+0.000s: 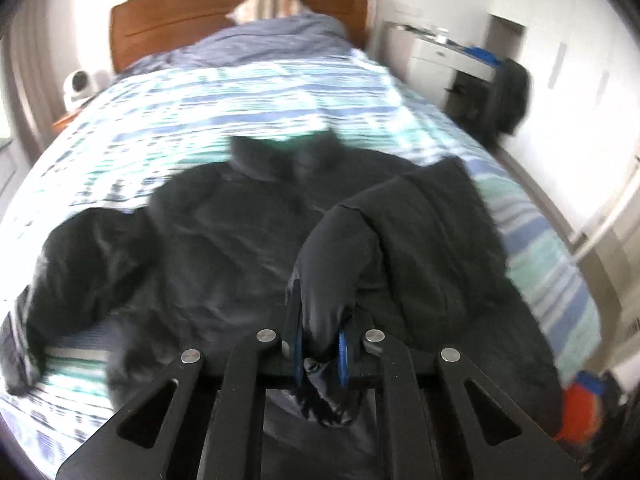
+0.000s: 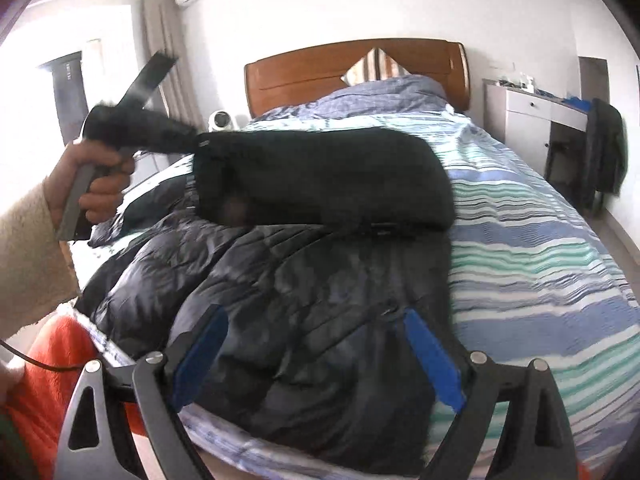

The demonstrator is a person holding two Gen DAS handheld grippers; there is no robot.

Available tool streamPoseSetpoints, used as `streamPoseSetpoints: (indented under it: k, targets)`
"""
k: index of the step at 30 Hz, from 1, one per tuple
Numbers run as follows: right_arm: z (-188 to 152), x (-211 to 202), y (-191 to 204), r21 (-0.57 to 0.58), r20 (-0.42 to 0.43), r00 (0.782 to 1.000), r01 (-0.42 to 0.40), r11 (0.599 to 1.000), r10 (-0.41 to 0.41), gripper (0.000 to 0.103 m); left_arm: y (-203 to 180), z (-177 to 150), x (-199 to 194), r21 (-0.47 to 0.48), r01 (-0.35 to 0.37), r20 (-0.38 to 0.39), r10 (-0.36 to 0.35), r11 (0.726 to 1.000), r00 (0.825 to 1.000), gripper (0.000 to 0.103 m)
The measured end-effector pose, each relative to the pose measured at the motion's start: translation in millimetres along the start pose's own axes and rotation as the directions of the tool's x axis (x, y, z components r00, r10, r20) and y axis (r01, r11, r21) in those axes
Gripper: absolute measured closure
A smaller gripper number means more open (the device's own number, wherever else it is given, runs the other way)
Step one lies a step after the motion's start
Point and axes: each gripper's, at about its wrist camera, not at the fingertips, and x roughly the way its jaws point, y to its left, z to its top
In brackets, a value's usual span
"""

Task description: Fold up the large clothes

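Observation:
A large black quilted jacket [image 1: 224, 232] lies spread on the striped bed [image 1: 192, 108]. My left gripper [image 1: 322, 320] is shut on the cuff of the jacket's right sleeve [image 1: 332, 248], which is lifted off the bed. In the right wrist view the same sleeve [image 2: 320, 176] hangs stretched across above the jacket body [image 2: 288, 304], held by the left gripper [image 2: 132, 128] in a hand at the left. My right gripper [image 2: 316, 320] is open and empty, low over the jacket's near hem.
A wooden headboard [image 2: 320, 64] and a blue duvet [image 2: 360, 96] are at the bed's far end. A white cabinet [image 2: 528, 120] and a chair with dark clothes [image 2: 604, 152] stand to the right. Orange fabric [image 2: 52, 380] is at the near left.

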Motion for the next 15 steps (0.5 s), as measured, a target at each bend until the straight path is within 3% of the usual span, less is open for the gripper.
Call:
streamPoseSetpoints:
  k: [4, 9, 13, 15]
  targets:
    - [41.4, 23.8, -33.8, 0.055, -0.03, 0.999, -0.013, 0.998, 0.014, 0.011, 42.8, -4.0, 27.3, -0.067, -0.069, -0.031, 0.067, 0.995, 0.997, 0.093]
    - [96.9, 75.8, -73.6, 0.143, -0.079, 0.996, -0.018, 0.99, 0.029, 0.014, 85.3, -21.2, 49.7, -0.178, -0.085, -0.063, 0.075, 0.98, 0.995, 0.092]
    - [139.8, 136.8, -100.2, 0.215, -0.145, 0.989, -0.004, 0.977, 0.036, 0.058, 96.8, -30.9, 60.5, -0.198, -0.085, -0.067, 0.073, 0.977, 0.995, 0.092]
    - [157.6, 170.1, -110.8, 0.255, -0.183, 0.982, -0.006, 0.967, 0.055, 0.064, 99.0, -35.7, 64.1, -0.209, -0.08, -0.07, 0.067, 0.975, 0.995, 0.092]
